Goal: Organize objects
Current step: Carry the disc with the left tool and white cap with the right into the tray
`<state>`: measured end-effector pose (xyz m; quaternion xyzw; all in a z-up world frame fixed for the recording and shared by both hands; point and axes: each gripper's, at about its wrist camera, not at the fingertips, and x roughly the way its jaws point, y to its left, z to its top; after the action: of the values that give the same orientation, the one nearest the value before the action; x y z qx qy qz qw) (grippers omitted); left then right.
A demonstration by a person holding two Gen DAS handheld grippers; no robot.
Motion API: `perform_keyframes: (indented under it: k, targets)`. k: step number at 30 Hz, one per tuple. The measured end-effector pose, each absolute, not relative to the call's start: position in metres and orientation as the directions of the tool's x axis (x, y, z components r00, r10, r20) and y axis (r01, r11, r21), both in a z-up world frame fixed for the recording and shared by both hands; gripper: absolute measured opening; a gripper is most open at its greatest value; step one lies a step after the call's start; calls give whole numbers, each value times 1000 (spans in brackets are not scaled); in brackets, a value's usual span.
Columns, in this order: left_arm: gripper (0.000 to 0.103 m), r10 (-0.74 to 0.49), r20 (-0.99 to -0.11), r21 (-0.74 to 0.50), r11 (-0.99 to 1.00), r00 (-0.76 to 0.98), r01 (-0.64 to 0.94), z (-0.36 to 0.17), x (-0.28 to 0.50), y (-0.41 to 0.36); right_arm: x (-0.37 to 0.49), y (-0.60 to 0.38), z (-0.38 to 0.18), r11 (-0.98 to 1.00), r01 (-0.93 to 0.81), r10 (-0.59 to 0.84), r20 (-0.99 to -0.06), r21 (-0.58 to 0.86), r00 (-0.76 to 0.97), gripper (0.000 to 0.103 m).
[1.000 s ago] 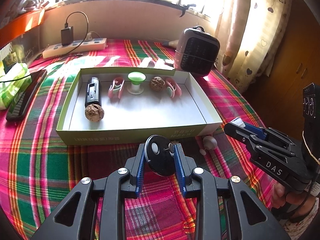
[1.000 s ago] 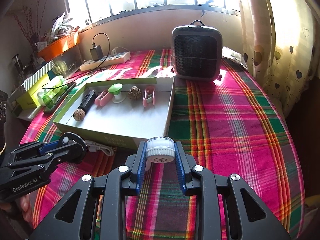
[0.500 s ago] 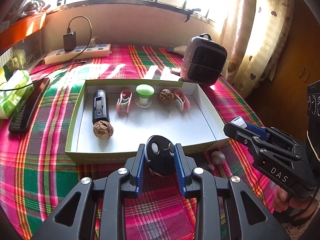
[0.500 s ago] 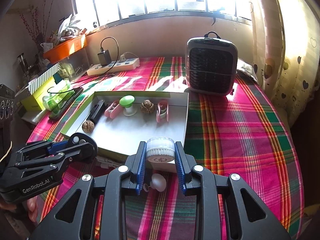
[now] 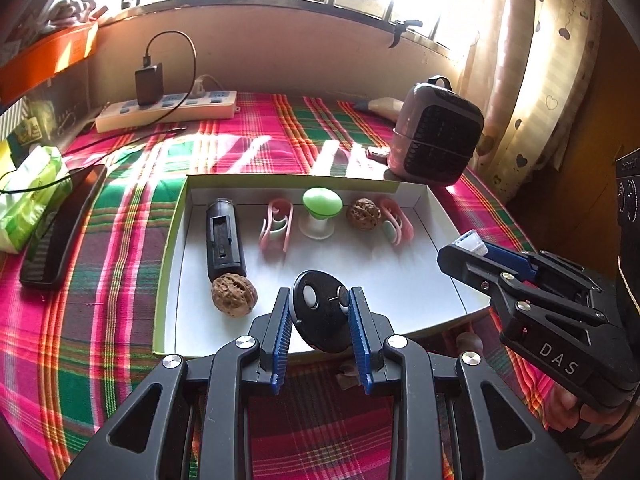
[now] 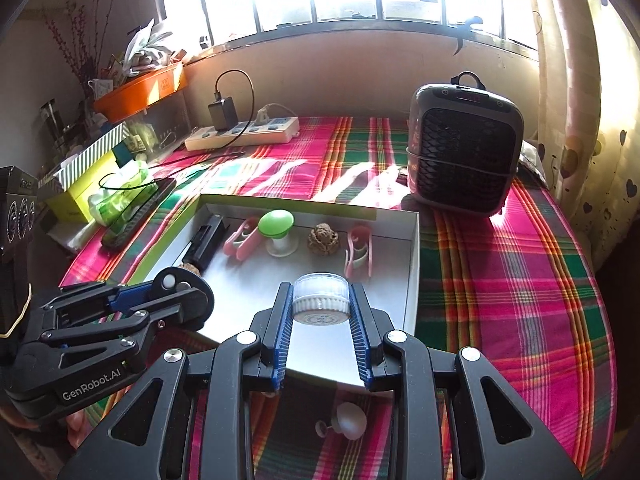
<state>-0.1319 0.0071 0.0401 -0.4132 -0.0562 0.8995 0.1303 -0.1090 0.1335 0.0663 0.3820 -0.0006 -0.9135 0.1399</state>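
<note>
My left gripper point(image 5: 320, 312) is shut on a black oval remote point(image 5: 322, 316), held just above the near edge of the shallow green-rimmed box point(image 5: 170, 240). My right gripper point(image 6: 320, 308) is shut on a small round white jar point(image 6: 320, 298) over the box's point(image 6: 414, 276) near right part. Inside the box lie a black rectangular device point(image 5: 224, 240), two walnuts point(image 5: 234, 294) point(image 5: 363, 215), two pink clips point(image 5: 276, 230) point(image 5: 396, 222) and a green-topped knob point(image 5: 322, 212). The right gripper point(image 5: 472, 246) also shows at the right of the left wrist view. The left gripper point(image 6: 176, 284) appears at lower left of the right wrist view.
A small heater point(image 6: 464, 152) stands behind the box on the plaid tablecloth point(image 6: 520, 272). A power strip point(image 5: 168, 110) with a charger lies at the back. A black remote point(image 5: 60, 228) and green tissue pack point(image 5: 28, 196) lie left. A small white knob point(image 6: 350, 420) lies before the box.
Both grippers have moved forward toward the box, each still holding its object; the remote and jar now hang over the box's near edge instead of short of it.
</note>
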Motion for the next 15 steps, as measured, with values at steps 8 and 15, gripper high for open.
perform_keyframes:
  k: [8,15]
  targets:
    - [26,252,-740,-190,-968,-623,-166,34,-147,-4,-133,121,57,-955,276,-267,-717,108,-644,29]
    - [26,243,-744,-183,-970,-623,-160,30,-158,-7,-148,110,48,-949,295,-277,-734,109,-620,29]
